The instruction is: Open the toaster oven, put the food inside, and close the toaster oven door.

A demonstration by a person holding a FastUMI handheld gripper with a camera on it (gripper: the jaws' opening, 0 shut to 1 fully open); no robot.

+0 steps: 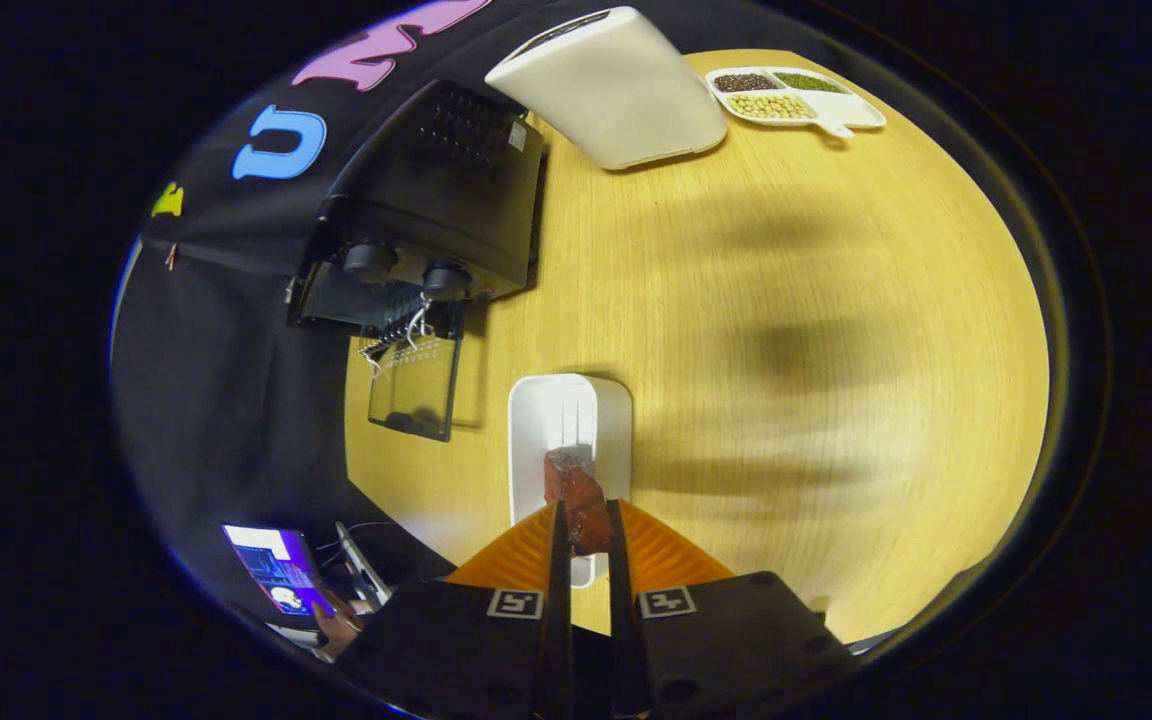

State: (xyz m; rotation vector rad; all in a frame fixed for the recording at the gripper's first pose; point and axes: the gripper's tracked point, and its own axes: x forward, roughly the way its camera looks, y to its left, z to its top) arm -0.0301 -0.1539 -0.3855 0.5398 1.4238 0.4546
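— Tongs (586, 530) first: how wide, and what have they got?

— Nearly closed, with both fingers pressing on a reddish-brown piece of food (579, 500) that pokes out ahead of the tips.

— Where does that put the food?

— Over the near end of a white oblong tray (536, 420) lying on the wooden bench (786, 350). Whether the food touches the tray or hangs just above it, I cannot tell.

— And the toaster oven?

— Beyond the tray and off to the left, a black toaster oven (446, 200) stands at the bench's edge against the dark cloth wall. Its glass door (416, 385) is folded down and open (a wire rack shows at the mouth), with two knobs beside the opening.

— Anything between the food and the oven?

— Bare bench, apart from the tray itself.

— What else is around?

— A white appliance (616, 90) at the far side, and next to it a white divided dish (796, 98) with beans and grains in its compartments. Near the fingers, lower left, a person's hand (336, 625) is by a lit screen (276, 570).
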